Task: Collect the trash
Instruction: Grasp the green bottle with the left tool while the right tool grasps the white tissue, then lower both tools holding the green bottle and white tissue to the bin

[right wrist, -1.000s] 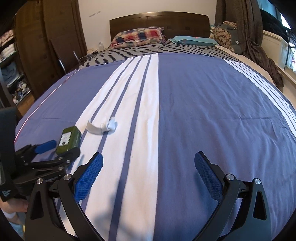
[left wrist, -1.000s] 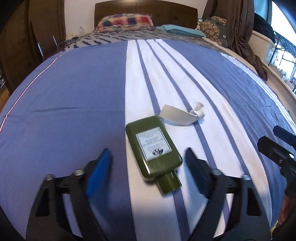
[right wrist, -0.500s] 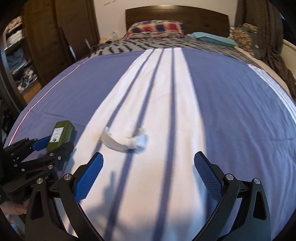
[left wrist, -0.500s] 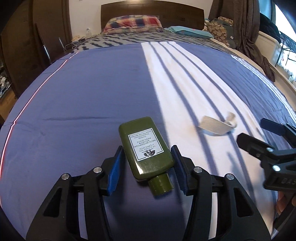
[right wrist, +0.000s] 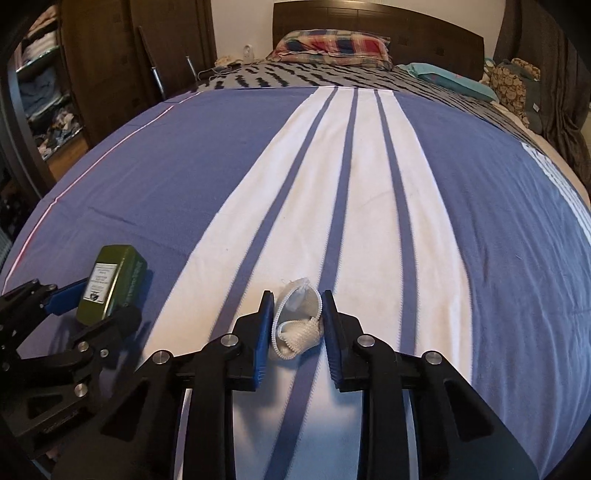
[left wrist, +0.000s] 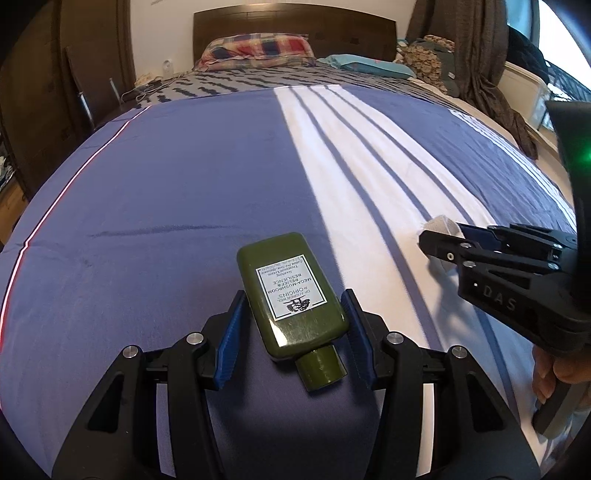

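Observation:
My left gripper (left wrist: 293,310) is shut on a flat green bottle (left wrist: 290,291) with a white label, cap toward the camera, held just above the bed. The bottle also shows at the left of the right wrist view (right wrist: 110,284). My right gripper (right wrist: 297,312) is shut on a crumpled white gauze strip (right wrist: 297,321) over the white stripe of the bedspread. In the left wrist view the right gripper (left wrist: 439,240) is at the right, with a bit of the strip (left wrist: 443,225) at its tip.
The blue and white striped bedspread (right wrist: 461,184) covers the bed. Pillows (right wrist: 332,46) lie against the dark headboard (right wrist: 376,18). A dark wardrobe (right wrist: 103,62) stands on the left. Clothes and curtains (left wrist: 480,48) hang at the right.
The left gripper closed on the green bottle and lifted it leftward. The right gripper moved to the white strip and closed on it, bunching it between the pads.

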Available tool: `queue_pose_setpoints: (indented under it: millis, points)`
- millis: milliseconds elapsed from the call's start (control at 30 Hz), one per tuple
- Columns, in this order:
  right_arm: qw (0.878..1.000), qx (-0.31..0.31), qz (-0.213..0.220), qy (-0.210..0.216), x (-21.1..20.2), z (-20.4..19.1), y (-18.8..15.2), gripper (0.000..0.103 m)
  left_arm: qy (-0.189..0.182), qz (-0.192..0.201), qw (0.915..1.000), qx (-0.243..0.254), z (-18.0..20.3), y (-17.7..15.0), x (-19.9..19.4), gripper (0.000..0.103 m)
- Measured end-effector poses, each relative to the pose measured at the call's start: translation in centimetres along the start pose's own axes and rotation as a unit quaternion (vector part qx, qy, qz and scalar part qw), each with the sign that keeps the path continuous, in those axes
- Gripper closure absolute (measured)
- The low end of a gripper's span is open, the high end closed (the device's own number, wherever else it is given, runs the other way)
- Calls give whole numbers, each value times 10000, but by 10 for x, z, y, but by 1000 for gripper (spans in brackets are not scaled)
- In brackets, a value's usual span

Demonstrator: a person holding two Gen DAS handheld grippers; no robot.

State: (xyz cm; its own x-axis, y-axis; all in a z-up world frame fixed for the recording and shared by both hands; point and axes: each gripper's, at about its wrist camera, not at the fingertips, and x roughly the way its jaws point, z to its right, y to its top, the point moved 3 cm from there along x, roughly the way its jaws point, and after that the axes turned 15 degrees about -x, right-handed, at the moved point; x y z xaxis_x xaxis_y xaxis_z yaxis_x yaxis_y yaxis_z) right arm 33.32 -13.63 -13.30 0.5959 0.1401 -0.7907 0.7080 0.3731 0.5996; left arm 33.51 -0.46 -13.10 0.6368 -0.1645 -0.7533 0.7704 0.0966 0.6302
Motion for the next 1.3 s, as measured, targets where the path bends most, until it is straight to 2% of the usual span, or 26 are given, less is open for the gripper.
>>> queue_pose_setpoints:
  millis: [400, 933, 1300]
  points:
    - [9997, 179, 41, 129, -64, -13, -53, 77, -400, -28, 9992, 12, 25, -56, -57, 54]
    - [9978, -45, 587, -310, -184, -47, -135, 77, -723, 169, 9969, 245, 48, -141, -149, 54]
    - [9979, 235, 528, -277, -213, -62, -205, 77, -950, 141, 9945, 412, 60, -205, -184, 54]
